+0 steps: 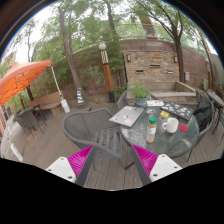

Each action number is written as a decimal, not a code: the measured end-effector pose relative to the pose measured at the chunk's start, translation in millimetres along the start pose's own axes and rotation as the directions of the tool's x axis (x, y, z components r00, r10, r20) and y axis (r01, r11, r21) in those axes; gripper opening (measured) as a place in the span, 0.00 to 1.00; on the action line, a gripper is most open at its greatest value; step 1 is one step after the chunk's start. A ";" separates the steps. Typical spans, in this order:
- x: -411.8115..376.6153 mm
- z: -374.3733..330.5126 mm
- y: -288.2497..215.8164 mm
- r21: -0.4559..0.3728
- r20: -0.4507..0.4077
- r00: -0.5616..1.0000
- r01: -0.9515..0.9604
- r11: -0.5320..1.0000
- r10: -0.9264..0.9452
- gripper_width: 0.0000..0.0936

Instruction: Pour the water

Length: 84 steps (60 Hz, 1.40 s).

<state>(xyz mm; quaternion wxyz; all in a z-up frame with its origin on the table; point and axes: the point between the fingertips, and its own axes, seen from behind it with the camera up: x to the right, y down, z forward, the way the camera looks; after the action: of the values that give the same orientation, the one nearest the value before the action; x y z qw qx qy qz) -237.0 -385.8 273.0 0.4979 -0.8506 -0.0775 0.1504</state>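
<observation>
The fingers [112,160] stand wide apart, holding nothing, over a chair [95,130]. The bottle [152,129] stands beyond them on the tabletop [190,135], beside a cup [171,125]. Approach level and centre the bottle's body between the pads before closing.

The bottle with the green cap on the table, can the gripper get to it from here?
Probably yes. The gripper is open, and the bottle stands upright near the glass table's front edge, beyond the fingers and a little to their right. A white cup stands beside it, and a chair is close, so steer carefully.
</observation>
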 end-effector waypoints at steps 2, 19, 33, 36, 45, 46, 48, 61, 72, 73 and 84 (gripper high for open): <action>2.2 1.1 1.6 -0.005 -0.007 1.000 -0.003 1.000 0.003 0.85; 35.7 43.8 1.8 0.021 -0.186 0.982 0.047 0.999 -0.043 0.83; 151.4 143.6 3.5 0.119 -0.293 0.956 0.069 0.990 -0.031 0.84; 175.6 170.3 0.5 0.154 -0.311 0.950 0.092 0.984 -0.040 0.84; 219.2 252.6 8.7 0.190 -0.305 0.952 0.086 0.978 -0.025 0.84; 221.9 260.5 10.3 0.188 -0.301 0.953 0.083 0.979 -0.023 0.84; 226.4 275.9 10.6 0.193 -0.293 0.956 0.082 0.978 -0.022 0.84; 234.4 333.0 -0.9 0.247 -0.235 0.966 0.166 0.955 -0.107 0.45; 228.8 339.6 0.2 0.234 -0.198 0.964 0.224 0.946 -0.179 0.37; 228.8 340.3 0.2 0.227 -0.193 0.964 0.224 0.948 -0.182 0.37; 231.7 340.9 -32.0 0.217 -0.084 0.993 0.097 0.971 -0.080 0.32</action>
<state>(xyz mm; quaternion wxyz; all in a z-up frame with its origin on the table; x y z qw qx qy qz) -131.4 -24.0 103.0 0.5979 -0.7908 -0.0797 0.1039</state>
